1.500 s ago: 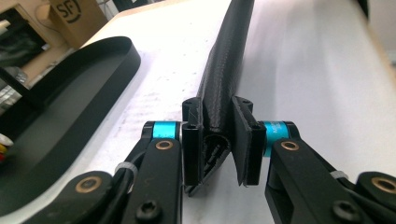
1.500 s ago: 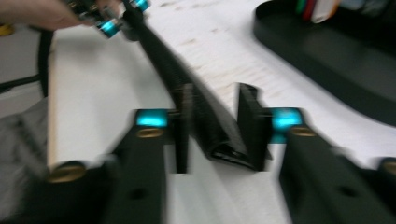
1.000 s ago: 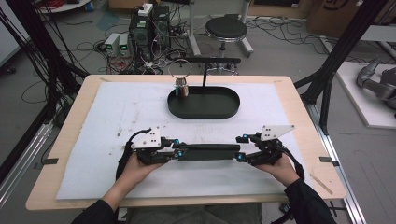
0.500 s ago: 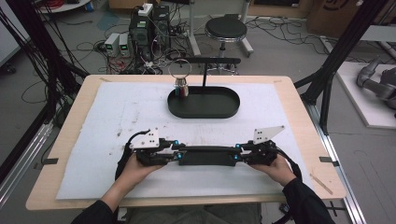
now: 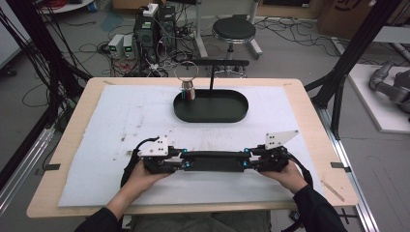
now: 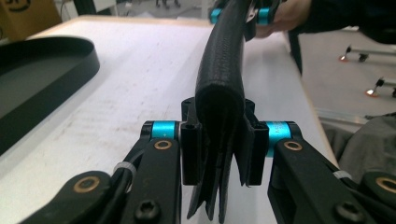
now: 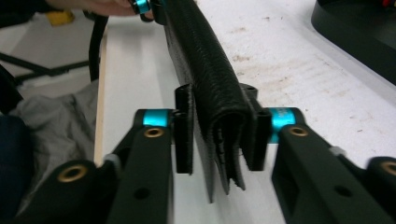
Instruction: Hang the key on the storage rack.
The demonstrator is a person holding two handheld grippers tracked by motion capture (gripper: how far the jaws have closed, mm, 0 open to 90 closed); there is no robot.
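From above, I hold a folded black leather piece (image 5: 212,161) level just over the desk (image 5: 309,121), my left gripper (image 5: 181,164) and right gripper (image 5: 246,163) at its two ends; behind it the black oval tray (image 5: 232,115) carries a small keyring (image 5: 187,82). In the left gripper view my jaws, having just closed in, pinch the leather's folded layers. In the right gripper view my jaws, having just eased wider, flank the other end closely; no writing is legible.

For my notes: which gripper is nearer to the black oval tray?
Left, slightly. The left gripper lies just below-left of the black oval tray; the right gripper lies below its right end, somewhat farther.
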